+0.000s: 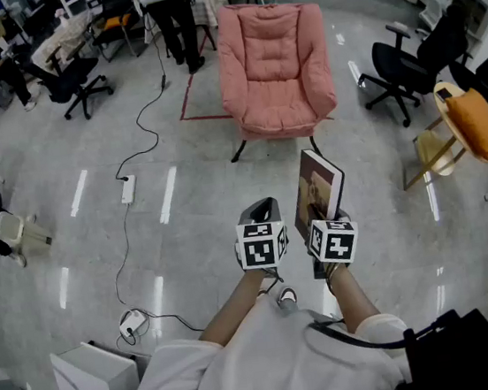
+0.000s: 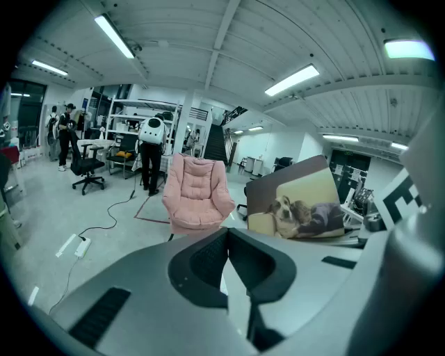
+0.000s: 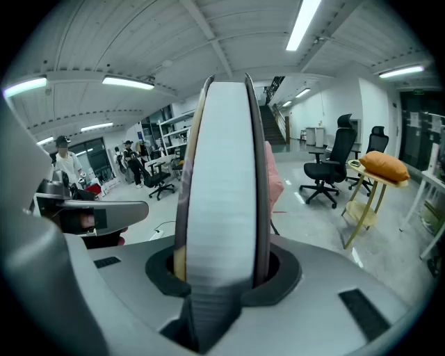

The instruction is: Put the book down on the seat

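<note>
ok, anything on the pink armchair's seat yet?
Nothing: the pink armchair shows a bare seat in the head view. The book stands upright in the right gripper, short of the chair. In the right gripper view the book hides most of it.

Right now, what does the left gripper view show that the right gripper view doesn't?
Only the left gripper view: the book's dog-picture cover, the whole pink armchair, and the left gripper shut on nothing. Only the right gripper view: the book's page edge clamped in the right gripper, plus the orange cushion on a wooden stool. Both: the book, part of the armchair, office chairs.
</note>
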A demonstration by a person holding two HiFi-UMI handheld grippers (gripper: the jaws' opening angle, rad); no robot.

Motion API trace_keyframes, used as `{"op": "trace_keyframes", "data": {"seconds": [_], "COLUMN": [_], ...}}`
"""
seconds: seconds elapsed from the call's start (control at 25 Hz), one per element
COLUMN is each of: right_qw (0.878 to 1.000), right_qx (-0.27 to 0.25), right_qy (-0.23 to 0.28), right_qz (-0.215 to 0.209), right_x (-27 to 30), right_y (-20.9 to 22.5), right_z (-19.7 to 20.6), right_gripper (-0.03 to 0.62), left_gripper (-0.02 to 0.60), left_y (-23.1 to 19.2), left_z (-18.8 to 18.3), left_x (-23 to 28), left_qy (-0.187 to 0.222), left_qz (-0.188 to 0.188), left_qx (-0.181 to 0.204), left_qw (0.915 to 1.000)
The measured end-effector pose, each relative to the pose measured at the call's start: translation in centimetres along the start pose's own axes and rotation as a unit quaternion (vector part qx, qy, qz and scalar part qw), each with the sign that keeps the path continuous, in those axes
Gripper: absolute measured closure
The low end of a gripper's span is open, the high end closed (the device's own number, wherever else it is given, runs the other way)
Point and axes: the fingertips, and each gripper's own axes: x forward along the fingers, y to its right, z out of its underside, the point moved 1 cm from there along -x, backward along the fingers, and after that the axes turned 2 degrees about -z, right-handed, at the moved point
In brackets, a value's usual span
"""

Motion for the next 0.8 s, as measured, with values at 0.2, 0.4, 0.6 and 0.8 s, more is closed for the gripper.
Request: {"op": "trace_keyframes", "data": {"seconds": [0.2, 0.4, 0.6, 0.8], "right_qw": [1.0, 1.0, 0.999, 0.999], "right_qx": [0.0, 0.005, 0.032, 0.029], "right_qy": [0.003, 0.004, 0.01, 0.014], "right_qz": [0.001, 0.009, 0.007, 0.01], "right_x": [0.9, 0.7, 1.0, 1.2], "right_y": [-0.2, -0.5, -0.8, -1.4], "right_z": [0.2, 0.0, -0.2, -0.2], "right_gripper": [0.445, 0.445, 0.442, 0.442], "left_gripper": [0.572, 0.572, 0.572, 0.572], "left_y": [-1.0, -1.3, -1.7, -2.8], "left_z": [0.5, 0.3, -0.1, 0.3], "left_x": [0.7, 0.5, 0.6, 0.5], "left_qy": [-0.006, -0.009, -0.005, -0.007], "left_qz": [0.002, 0.01, 0.019, 0.016], "left_qx": [0.004, 0.011, 0.019, 0.015], "left_qw": [1.0, 0.9999, 0.9996, 0.9997]}}
